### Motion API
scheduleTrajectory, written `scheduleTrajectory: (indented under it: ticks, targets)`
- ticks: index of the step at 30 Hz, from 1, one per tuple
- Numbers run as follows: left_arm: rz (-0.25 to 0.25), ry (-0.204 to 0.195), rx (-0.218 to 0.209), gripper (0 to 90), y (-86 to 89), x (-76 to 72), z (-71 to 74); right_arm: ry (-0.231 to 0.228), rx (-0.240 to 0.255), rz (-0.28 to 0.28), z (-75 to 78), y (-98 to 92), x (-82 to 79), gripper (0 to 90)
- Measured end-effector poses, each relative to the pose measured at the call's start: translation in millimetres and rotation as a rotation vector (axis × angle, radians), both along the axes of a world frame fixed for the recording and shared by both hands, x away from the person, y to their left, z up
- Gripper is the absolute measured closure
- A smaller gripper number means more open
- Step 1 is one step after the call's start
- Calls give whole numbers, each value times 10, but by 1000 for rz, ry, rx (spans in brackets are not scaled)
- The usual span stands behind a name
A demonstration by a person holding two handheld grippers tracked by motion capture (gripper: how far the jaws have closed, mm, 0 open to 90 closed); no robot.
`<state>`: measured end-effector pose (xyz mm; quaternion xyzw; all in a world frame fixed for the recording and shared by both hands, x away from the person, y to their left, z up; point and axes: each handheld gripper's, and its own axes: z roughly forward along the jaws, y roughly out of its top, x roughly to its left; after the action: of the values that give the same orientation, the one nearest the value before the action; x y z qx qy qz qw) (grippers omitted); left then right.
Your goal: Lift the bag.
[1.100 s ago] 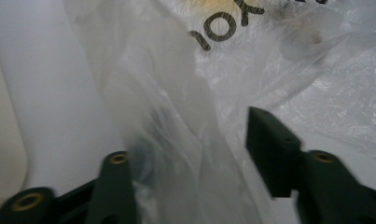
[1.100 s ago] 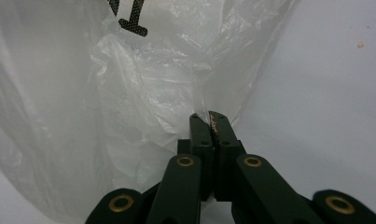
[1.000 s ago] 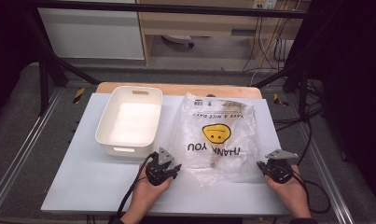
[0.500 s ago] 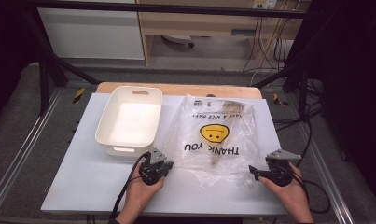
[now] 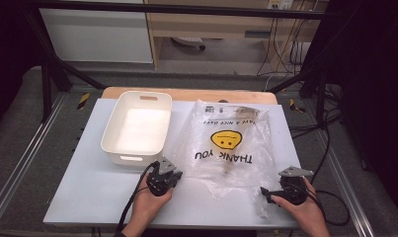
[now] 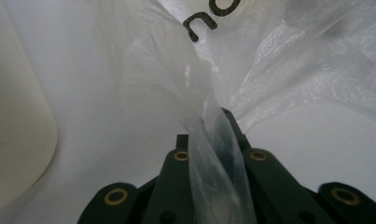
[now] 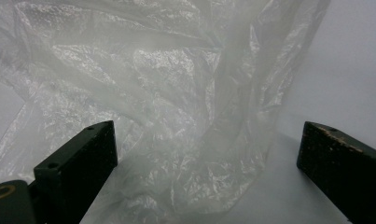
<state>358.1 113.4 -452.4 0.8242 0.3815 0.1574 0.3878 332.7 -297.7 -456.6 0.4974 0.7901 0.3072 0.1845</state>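
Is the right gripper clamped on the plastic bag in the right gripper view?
No: the right gripper has just opened, and its jaws stand wide apart with the plastic bag lying loose between them, untouched by either.

A white table top [image 5: 88, 197] is seen resting on a metal frame, with a strip of wooden board [image 5: 186, 94] showing along its far edge. A white plastic tub [image 5: 137, 128] is set on the left half, its handle slots at the near and far ends. A clear plastic bag [image 5: 231, 143], printed with a yellow smiley face and "THANK YOU", is spread flat on the right half, just beside the tub, crumpled at its near edge.
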Motion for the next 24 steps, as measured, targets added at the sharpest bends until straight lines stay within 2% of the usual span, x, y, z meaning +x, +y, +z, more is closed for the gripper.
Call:
scheduleTrajectory:
  ticks: [5,7,14,20,24]
  targets:
    - [0,1,2,873,-2,2,-4,1,17,23,6,63,26,85]
    - [-2,0,1,875,-3,1,-6,-2,-9,35,10,106,30,123]
    - [-12,3,8,888,-18,7,-28,-39,1,113,43,181,-14,512]
    - [-18,2,10,896,-22,11,-35,-46,-8,156,51,239,3,729]
    - [-22,0,6,898,-24,13,-31,-48,-13,179,52,262,16,829]
